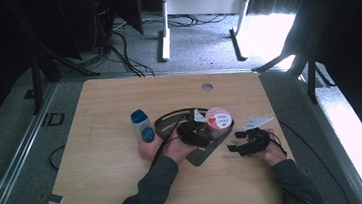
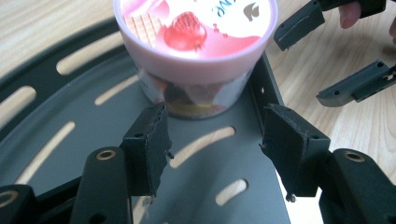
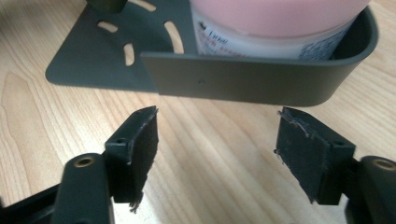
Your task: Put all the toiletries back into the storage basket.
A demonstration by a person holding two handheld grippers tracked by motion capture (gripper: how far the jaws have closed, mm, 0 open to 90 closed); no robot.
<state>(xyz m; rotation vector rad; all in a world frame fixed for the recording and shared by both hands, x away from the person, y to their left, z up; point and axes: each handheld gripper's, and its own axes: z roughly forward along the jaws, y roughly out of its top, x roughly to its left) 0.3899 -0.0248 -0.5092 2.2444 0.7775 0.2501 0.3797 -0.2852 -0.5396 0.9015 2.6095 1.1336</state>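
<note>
Standing in the corner of a dark slotted tray, against its raised wall, a pink-lidded cup with a strawberry picture was seen on the wooden table. In the left gripper view, the cup was found just ahead of the left gripper, whose jaws were held apart over the tray floor with nothing between them and no pad touching the cup. In the high view, the left gripper was placed just beside the cup. The right gripper was kept near the tray's right edge, over bare table. In the right gripper view, the jaws of the right gripper were spread and empty, apart from the tray wall, behind which the cup was seen. A blue-capped bottle was stood upright just left of the tray.
</note>
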